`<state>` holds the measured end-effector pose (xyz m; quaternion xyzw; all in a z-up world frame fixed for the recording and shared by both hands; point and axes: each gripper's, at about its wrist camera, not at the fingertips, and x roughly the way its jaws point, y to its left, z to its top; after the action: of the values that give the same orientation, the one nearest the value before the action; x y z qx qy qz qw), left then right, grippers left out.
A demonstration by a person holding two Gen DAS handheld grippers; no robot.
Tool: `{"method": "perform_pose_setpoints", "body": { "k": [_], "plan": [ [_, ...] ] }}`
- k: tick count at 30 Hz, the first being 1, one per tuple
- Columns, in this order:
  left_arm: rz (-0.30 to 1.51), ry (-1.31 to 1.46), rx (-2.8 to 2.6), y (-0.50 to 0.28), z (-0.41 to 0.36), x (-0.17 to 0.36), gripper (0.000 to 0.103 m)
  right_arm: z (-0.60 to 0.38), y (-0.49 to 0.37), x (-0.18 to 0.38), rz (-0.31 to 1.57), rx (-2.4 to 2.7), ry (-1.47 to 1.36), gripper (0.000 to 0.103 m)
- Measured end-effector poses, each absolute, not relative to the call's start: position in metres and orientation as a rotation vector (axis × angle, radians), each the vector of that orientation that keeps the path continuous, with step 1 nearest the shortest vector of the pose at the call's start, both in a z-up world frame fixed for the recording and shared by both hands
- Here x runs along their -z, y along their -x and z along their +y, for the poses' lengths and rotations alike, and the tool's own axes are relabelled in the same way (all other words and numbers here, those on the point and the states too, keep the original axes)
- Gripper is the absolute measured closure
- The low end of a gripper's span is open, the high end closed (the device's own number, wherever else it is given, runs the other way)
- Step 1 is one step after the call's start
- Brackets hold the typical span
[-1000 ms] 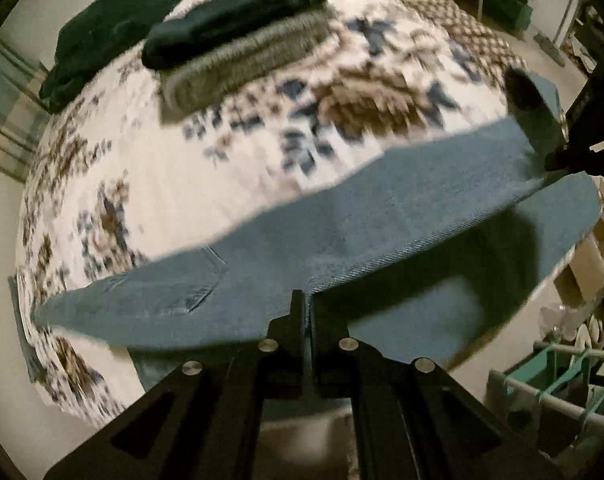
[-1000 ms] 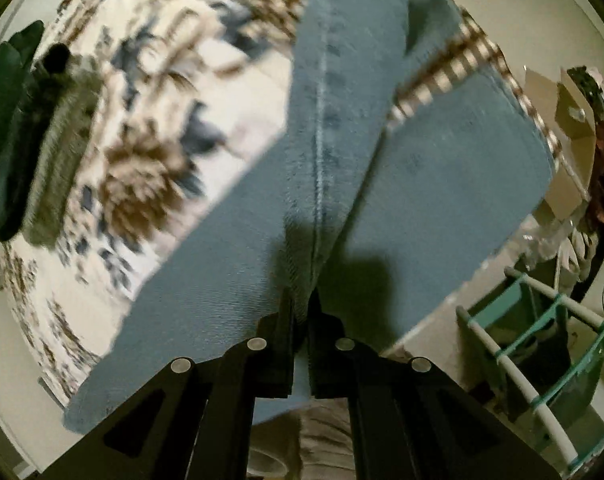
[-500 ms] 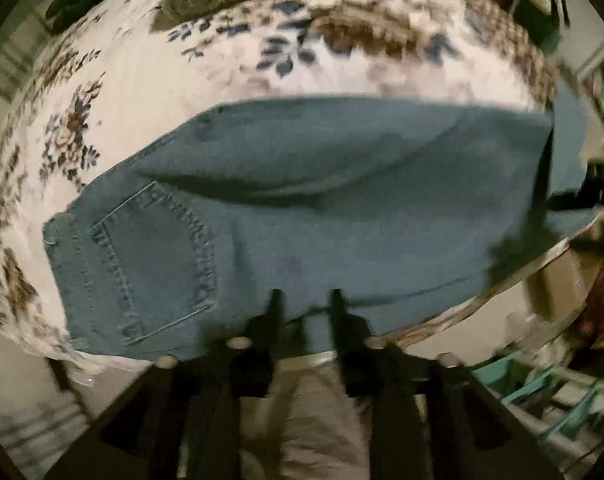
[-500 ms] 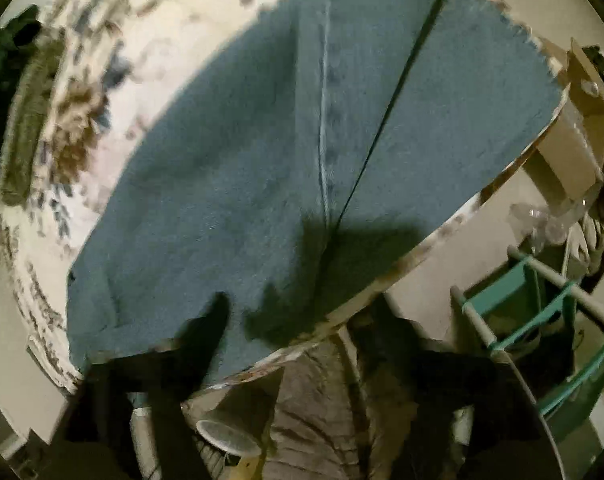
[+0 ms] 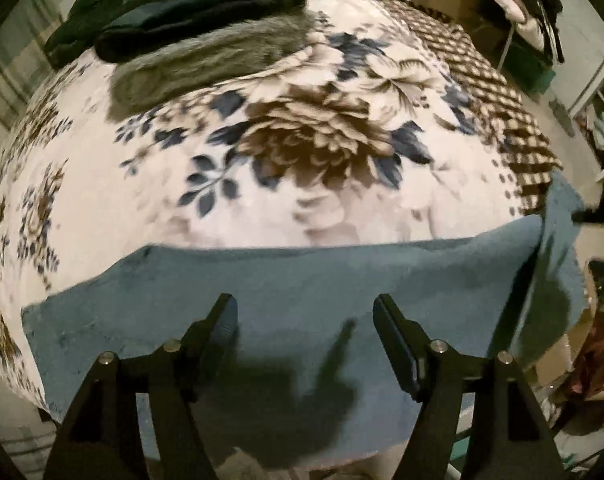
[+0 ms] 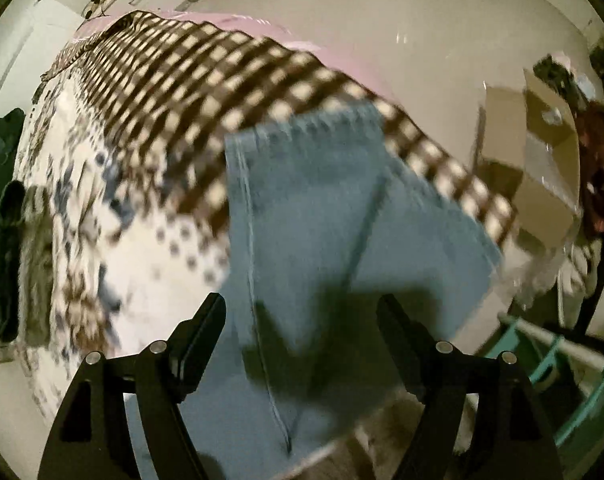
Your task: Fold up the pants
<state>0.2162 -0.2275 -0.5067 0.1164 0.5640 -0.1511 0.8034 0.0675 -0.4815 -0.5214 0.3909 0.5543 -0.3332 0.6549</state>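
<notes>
Jeans lie flat on the flowered blanket; the left gripper and the right gripper have just been opening, nothing between the jaws.

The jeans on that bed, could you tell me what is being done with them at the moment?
A person is folding a pair of blue jeans on a bed with a floral blanket, using a handheld gripper in each hand. The jeans lie flat along the near edge of the bed. The left gripper has just been opening, and the right gripper stands open too; both hang over the denim with nothing between their fingers. Other folded clothes sit at the far side.
</notes>
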Motion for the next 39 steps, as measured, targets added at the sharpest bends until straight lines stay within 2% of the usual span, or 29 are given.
{"method": "perform_pose_setpoints", "body": {
  "k": [7,9,10,11,12,13,14,18,21,22,23,25,31,39],
  "plan": [
    [1.239,-0.339,0.335,-0.217,-0.262,0.527,0.035,-0.479,-0.118,0.555,1.358,0.759,-0.733,0.023],
    [1.249,-0.354,0.348,-0.213,-0.268,0.529,0.035,-0.477,-0.12,0.562,1.397,0.755,-0.676,0.026],
    [1.254,-0.362,0.354,-0.211,-0.271,0.529,0.035,-0.479,-0.117,0.563,1.404,0.766,-0.64,0.04],
    [1.258,-0.368,0.364,-0.208,-0.275,0.53,0.035,-0.48,-0.113,0.563,1.402,0.777,-0.637,0.061],
    [1.262,-0.373,0.371,-0.205,-0.278,0.529,0.035,-0.482,-0.107,0.563,1.401,0.79,-0.643,0.072],
    [1.266,-0.375,0.378,-0.203,-0.281,0.529,0.035,-0.491,-0.093,0.561,1.384,0.824,-0.677,0.089],
    [1.27,-0.375,0.389,-0.201,-0.284,0.528,0.035,-0.498,-0.076,0.557,1.362,0.851,-0.72,0.091],
    [1.278,-0.374,0.416,-0.193,-0.293,0.528,0.035,-0.522,-0.016,0.557,1.351,0.947,-0.845,0.091],
    [1.305,-0.364,0.422,-0.187,-0.296,0.533,0.035,-0.542,0.033,0.579,1.386,0.97,-1.043,0.089],
    [1.31,-0.363,0.42,-0.185,-0.295,0.534,0.035,-0.547,0.049,0.587,1.363,0.947,-1.157,0.085],
    [1.317,-0.356,0.417,-0.182,-0.293,0.534,0.035,-0.549,0.06,0.588,1.342,0.934,-1.212,0.075],
    [1.331,-0.334,0.403,-0.178,-0.285,0.534,0.035,-0.55,0.072,0.584,1.301,0.923,-1.246,0.062],
    [1.391,-0.21,0.248,-0.166,-0.208,0.528,0.035,-0.507,0.057,0.573,1.296,0.733,-1.239,0.061],
    [1.422,0.005,-0.102,-0.157,-0.05,0.525,0.035,-0.356,-0.003,0.591,1.455,0.48,-1.158,0.061]
  ]
}}
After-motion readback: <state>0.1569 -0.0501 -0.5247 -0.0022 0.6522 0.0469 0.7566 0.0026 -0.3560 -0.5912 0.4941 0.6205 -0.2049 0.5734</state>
